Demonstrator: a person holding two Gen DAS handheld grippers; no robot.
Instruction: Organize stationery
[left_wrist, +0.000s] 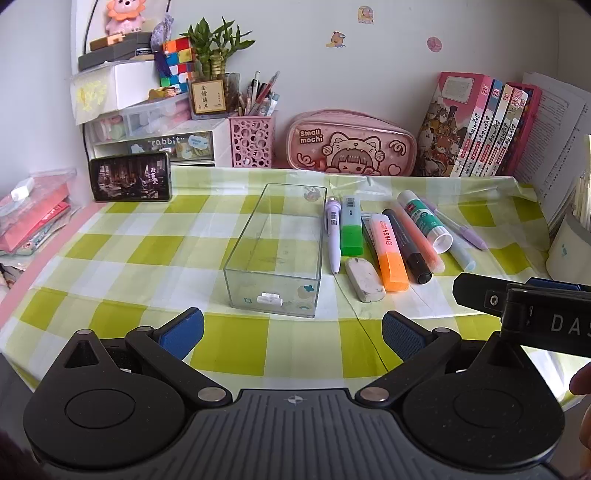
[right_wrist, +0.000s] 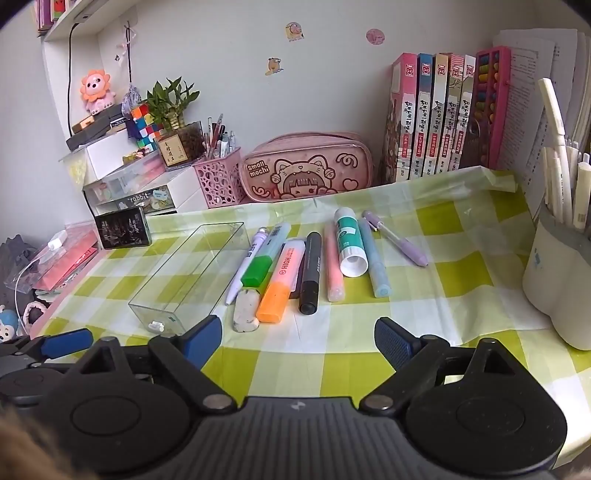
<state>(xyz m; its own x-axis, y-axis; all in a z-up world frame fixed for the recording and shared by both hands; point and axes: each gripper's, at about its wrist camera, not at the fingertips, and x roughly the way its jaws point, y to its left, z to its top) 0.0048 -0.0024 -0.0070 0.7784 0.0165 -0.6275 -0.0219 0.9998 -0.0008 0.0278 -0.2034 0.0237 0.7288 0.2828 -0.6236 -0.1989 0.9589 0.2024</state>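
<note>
An empty clear plastic box lies on the green checked cloth. Right of it sits a row of stationery: a white pen, a green highlighter, a worn eraser, an orange highlighter, a black marker, a pink highlighter, a glue stick, a blue pen and a purple pen. My left gripper hovers open in front of the box. My right gripper hovers open in front of the eraser and markers.
At the back stand a pink pencil case, a pink pen basket, books, drawers and a small dark tin. A white pen cup stands at the right. Pink packets lie left.
</note>
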